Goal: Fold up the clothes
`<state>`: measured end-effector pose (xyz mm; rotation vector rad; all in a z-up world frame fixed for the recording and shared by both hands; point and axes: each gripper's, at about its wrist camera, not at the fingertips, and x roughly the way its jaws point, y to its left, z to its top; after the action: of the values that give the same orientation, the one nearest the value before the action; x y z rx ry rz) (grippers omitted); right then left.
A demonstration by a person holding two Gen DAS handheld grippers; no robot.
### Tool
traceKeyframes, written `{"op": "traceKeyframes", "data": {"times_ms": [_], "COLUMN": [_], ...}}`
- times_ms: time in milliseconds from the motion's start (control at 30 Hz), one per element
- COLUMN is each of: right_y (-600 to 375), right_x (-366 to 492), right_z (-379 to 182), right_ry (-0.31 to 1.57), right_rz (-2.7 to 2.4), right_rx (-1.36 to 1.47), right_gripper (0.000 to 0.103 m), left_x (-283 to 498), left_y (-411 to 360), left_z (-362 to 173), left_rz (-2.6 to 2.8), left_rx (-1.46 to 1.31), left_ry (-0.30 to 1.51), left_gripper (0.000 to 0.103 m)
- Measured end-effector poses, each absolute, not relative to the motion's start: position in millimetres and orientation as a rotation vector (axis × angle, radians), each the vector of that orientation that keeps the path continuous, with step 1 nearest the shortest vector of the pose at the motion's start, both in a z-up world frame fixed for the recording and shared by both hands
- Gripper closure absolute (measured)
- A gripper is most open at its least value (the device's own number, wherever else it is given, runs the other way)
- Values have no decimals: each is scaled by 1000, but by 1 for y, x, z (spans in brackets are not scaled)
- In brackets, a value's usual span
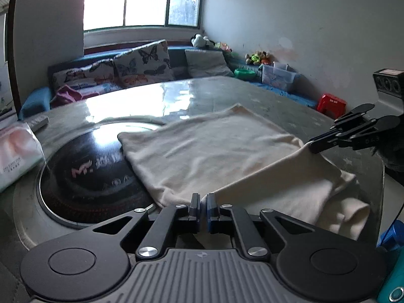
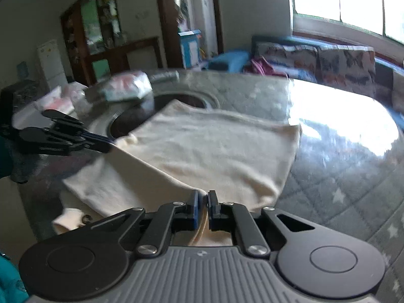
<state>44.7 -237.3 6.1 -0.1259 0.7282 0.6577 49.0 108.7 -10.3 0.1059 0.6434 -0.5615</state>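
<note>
A cream garment (image 1: pixel 214 149) lies on the grey table (image 1: pixel 252 96), part of it over a round black cooktop (image 1: pixel 85 166). My left gripper (image 1: pixel 204 198) is shut on the garment's near edge. My right gripper (image 1: pixel 313 144) is shut on the same edge further right, and the edge stretches taut between the two, lifted above the flat part. In the right wrist view the garment (image 2: pixel 214 151) spreads ahead, my right gripper (image 2: pixel 205 197) pinches its edge, and my left gripper (image 2: pixel 111 145) holds the far end at the left.
A pack of tissues (image 1: pixel 15 151) and a remote (image 1: pixel 38 122) lie at the table's left. A sofa with butterfly cushions (image 1: pixel 141 63) stands behind, under the window. A red stool (image 1: pixel 330 103) and storage boxes (image 1: pixel 277 75) are at the right wall.
</note>
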Motion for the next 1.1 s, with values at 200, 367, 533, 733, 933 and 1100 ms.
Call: {"op": "traceKeyframes", "data": {"times_ms": [200, 367, 533, 733, 933, 1100], "right_y": [-239, -241, -223, -211, -213, -219], "right_x": [51, 39, 24, 13, 1, 10], "right_z": [-1, 18, 19, 5, -2, 9], "right_ry": [746, 712, 735, 778, 802, 766], "right_rz": [636, 669, 789, 845, 849, 825], "right_rx": [-106, -143, -195, -238, -267, -235], "right_gripper": [94, 93, 93, 93, 93, 92], "left_x": [49, 35, 11, -4, -11, -6], "left_y": [107, 104, 81, 58, 53, 54], "left_z": [-8, 8, 16, 3, -13, 0], "left_rz": [-546, -537, -613, -672, -678, -670], "left_rx": [130, 132, 133, 138, 180, 146], "left_ry": [648, 607, 573, 611, 674, 626], "left_gripper": [92, 92, 92, 92, 92, 92]}}
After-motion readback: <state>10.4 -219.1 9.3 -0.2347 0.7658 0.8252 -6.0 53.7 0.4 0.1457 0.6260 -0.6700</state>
